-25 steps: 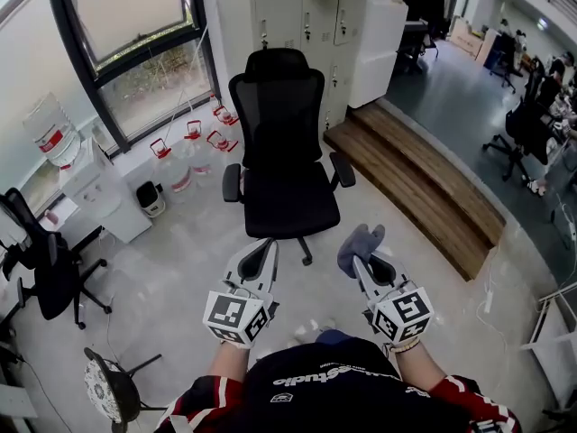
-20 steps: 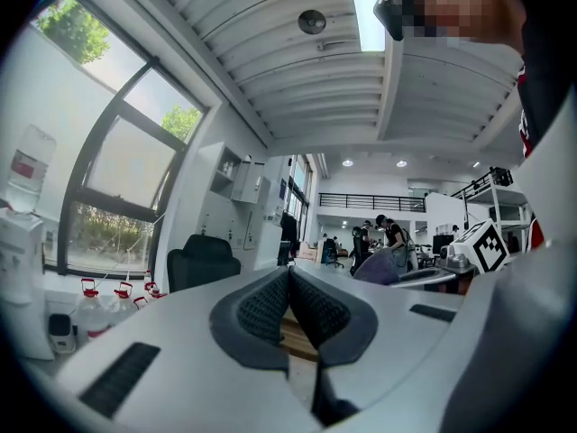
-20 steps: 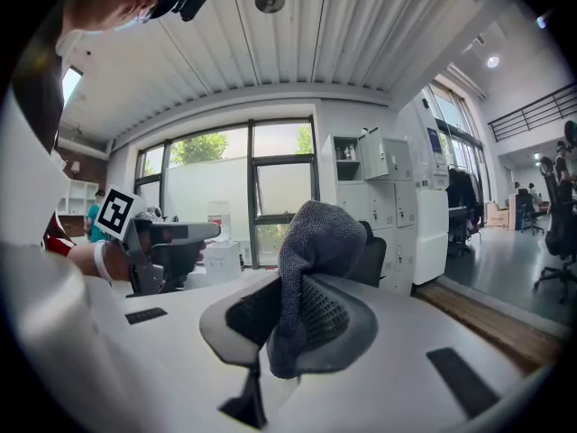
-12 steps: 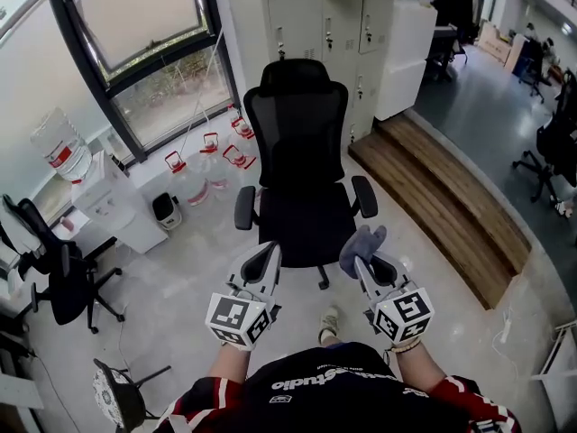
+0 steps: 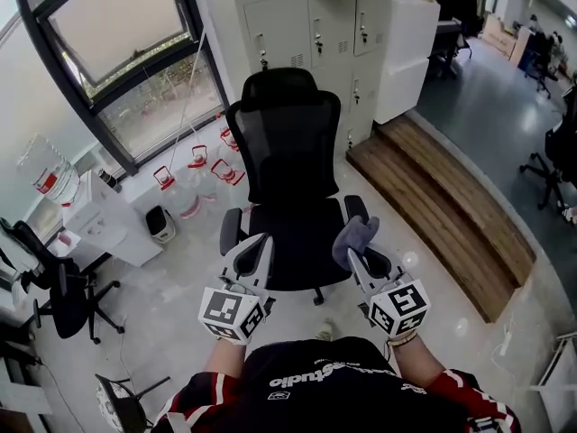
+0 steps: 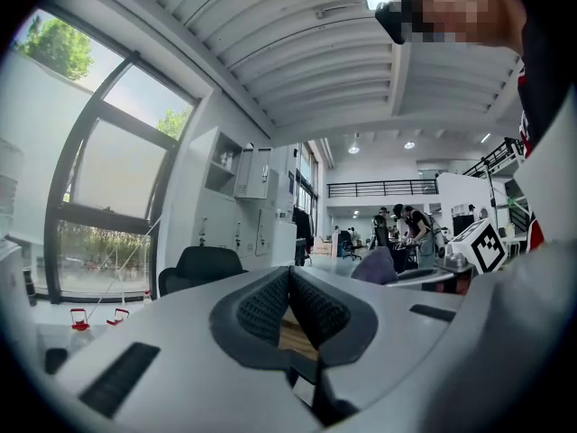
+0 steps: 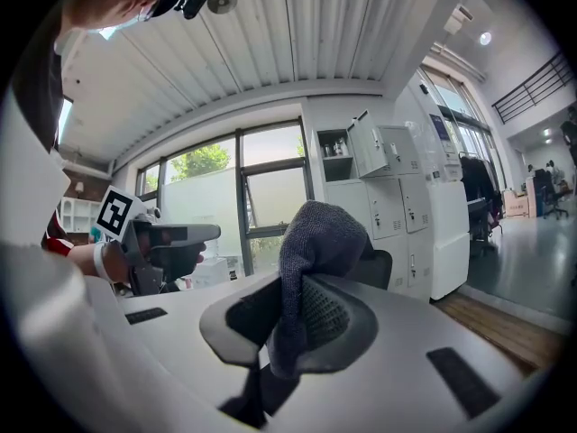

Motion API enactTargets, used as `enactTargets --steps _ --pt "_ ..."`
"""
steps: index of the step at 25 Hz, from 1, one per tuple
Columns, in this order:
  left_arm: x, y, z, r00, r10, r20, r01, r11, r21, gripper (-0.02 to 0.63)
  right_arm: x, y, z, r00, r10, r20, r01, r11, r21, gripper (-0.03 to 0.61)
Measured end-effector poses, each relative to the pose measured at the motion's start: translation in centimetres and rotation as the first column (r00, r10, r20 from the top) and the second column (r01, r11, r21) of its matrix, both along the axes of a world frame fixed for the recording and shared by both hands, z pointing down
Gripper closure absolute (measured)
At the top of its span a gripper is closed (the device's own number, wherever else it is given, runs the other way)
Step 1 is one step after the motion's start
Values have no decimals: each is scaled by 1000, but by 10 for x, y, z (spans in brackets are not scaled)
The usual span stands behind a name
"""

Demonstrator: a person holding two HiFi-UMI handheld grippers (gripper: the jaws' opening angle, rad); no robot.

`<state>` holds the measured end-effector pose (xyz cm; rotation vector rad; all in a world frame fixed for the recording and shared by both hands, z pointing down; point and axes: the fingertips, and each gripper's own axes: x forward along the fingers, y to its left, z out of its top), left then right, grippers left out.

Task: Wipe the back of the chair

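The left claw (image 5: pixel 255 245) has its jaws pressed together with nothing between them. The right claw (image 5: pixel 358 253) is clamped on a grey cloth (image 5: pixel 353 231) that bunches above its tips. The black chair (image 5: pixel 287 147) stands on the floor (image 5: pixel 176 282) just ahead, backrest toward the lockers (image 5: pixel 297 25).

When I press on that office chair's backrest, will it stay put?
Probably not: the office chair sits on a pedestal base over smooth floor, so it may roll or swivel. The thin backrest probably flexes or reclines too.
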<state>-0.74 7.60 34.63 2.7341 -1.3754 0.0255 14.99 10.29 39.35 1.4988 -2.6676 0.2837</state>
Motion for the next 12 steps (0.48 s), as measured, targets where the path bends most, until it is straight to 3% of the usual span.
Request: enactTargets --steps 12 --pt "36 -72 7 999 -3 44 4 1000 -31 589 43 -77 21 999 20 39 -18 999 -51 514"
